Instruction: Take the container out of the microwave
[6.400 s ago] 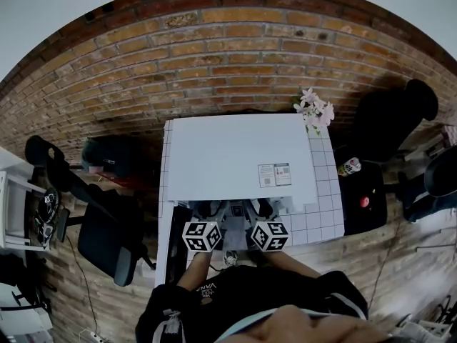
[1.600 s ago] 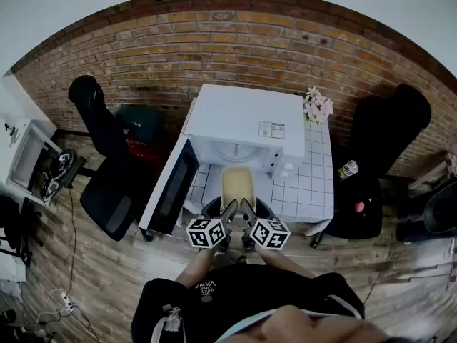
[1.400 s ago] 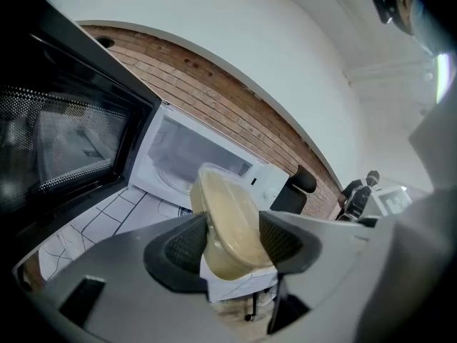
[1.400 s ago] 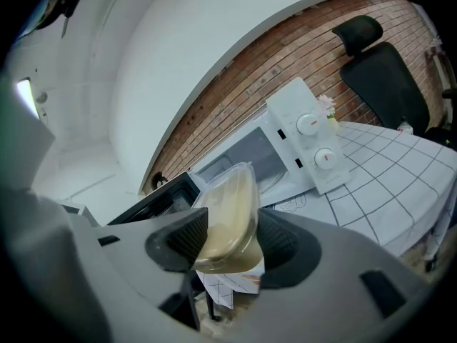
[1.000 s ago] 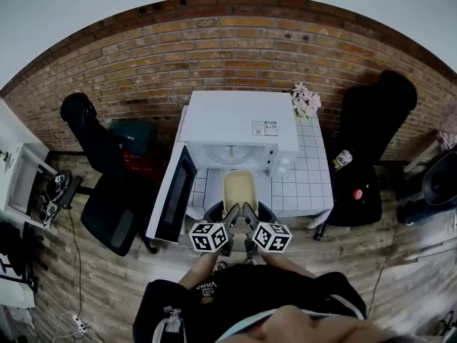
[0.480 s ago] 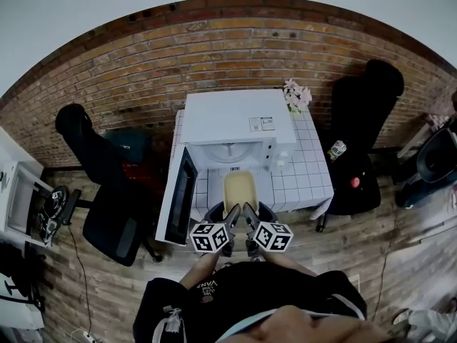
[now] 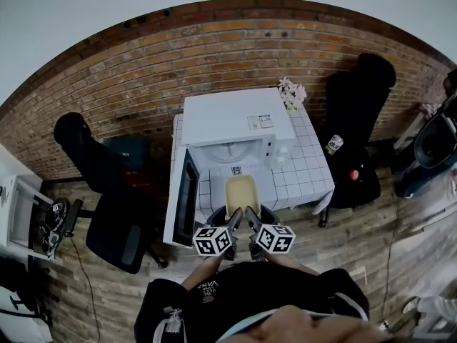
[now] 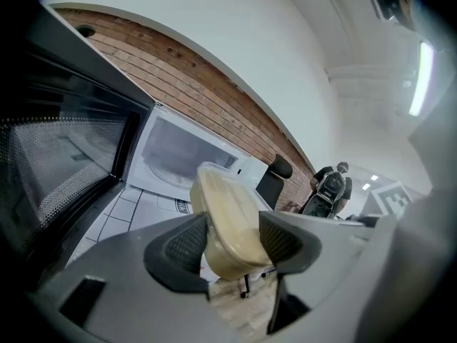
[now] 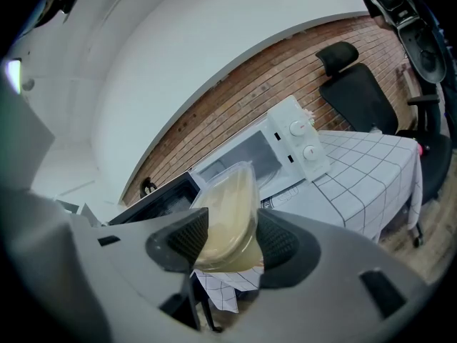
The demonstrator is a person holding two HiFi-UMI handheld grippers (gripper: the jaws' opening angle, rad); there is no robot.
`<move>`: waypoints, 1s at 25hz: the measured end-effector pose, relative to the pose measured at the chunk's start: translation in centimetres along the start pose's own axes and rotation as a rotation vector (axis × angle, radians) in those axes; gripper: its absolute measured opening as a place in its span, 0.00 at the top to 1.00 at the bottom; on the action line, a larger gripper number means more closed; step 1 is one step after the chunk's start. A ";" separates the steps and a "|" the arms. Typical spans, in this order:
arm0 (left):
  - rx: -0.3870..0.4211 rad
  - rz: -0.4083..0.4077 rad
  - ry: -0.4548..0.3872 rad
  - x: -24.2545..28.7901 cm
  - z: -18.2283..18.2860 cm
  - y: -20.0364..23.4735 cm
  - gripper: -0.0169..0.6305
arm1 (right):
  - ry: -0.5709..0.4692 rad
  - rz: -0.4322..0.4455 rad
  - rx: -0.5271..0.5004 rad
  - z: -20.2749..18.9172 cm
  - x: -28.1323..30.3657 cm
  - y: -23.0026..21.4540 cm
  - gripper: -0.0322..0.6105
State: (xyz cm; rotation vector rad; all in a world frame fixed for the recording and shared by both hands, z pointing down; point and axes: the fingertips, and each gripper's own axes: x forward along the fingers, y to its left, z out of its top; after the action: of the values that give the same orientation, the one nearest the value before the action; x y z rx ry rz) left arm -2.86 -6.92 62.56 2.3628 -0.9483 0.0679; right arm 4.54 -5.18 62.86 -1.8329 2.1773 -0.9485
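Head view: the left hand-held gripper (image 7: pixel 233 217) and right hand-held gripper (image 7: pixel 250 217) each pinch the container (image 7: pixel 241 192) before the open microwave (image 7: pixel 234 117), above the tabletop (image 7: pixel 308 168) edge.

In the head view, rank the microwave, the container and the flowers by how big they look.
Microwave, clearly largest.
Then container and flowers: about alike, and the container is nearer the camera, so unranked.

Pink flowers (image 7: pixel 291 91) stand on the white tiled table (image 7: pixel 312 164) against a brick wall (image 7: pixel 214 56).
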 end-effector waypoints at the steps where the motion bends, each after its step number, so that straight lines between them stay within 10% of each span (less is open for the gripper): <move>1: -0.002 -0.002 0.004 -0.1 -0.2 0.0 0.61 | 0.002 -0.004 0.000 -0.2 -0.1 0.0 0.63; 25: -0.021 -0.026 0.036 -0.2 -1.1 0.8 0.62 | 0.006 -0.045 0.000 -1.3 -0.2 0.0 0.63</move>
State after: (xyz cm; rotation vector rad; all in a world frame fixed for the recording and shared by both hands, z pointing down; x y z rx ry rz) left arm -3.33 -6.73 63.80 2.3466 -0.8969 0.0897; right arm 3.96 -4.55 63.86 -1.8894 2.1483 -0.9644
